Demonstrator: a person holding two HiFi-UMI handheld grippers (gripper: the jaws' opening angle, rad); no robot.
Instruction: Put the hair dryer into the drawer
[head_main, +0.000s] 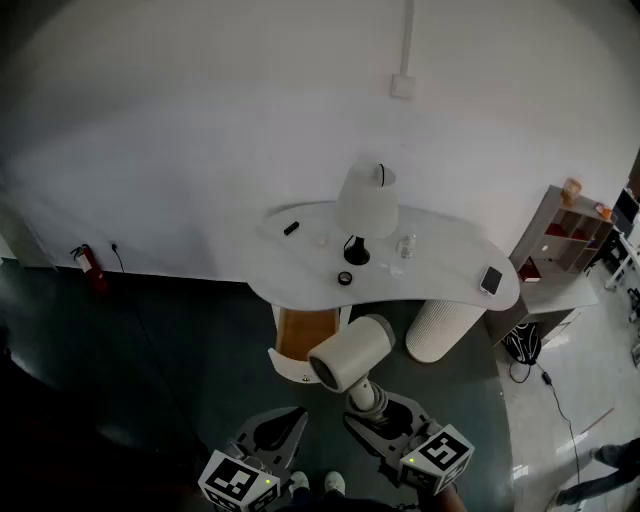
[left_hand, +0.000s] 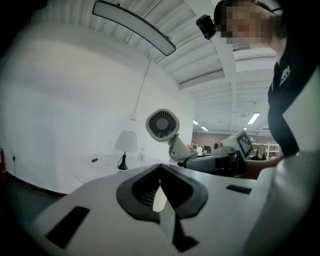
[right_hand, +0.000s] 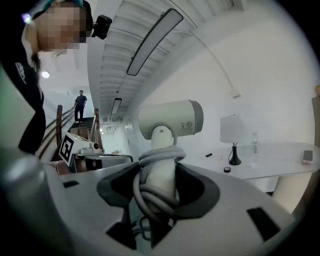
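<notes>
The right gripper (head_main: 372, 405) is clamped on the white, barrel-shaped plastic hair dryer (head_main: 350, 354). Its 2 jaws press on either side of the upright handle, where the grey cord (right_hand: 157, 197) is wound in several loops. The barrel sits above the jaws and lies roughly level, with its grilled back end facing the left gripper's camera (left_hand: 162, 125).

The left gripper (head_main: 296, 415) is just left of the right one and holds nothing. Its 2 jaws meet at the tips.

In the head view the hair dryer is off the table, just right of the open, curved white drawer with a wood-coloured inside (head_main: 300, 335). The drawer is pulled out under the near left edge of the white kidney-shaped table (head_main: 440, 275).

On the table:
- A white-shaded lamp with a black base (head_main: 365, 205) stands near the middle.
- A small clear bottle (head_main: 406, 246) is just right of it.
- A small black ring-shaped object (head_main: 345, 278) is near the front edge.
- A short black stick-like object (head_main: 291, 228) lies at the far left.
- A dark phone (head_main: 491, 280) lies at the right end.

A ribbed white cylindrical pedestal (head_main: 443, 328) stands under the table's right half.
</notes>
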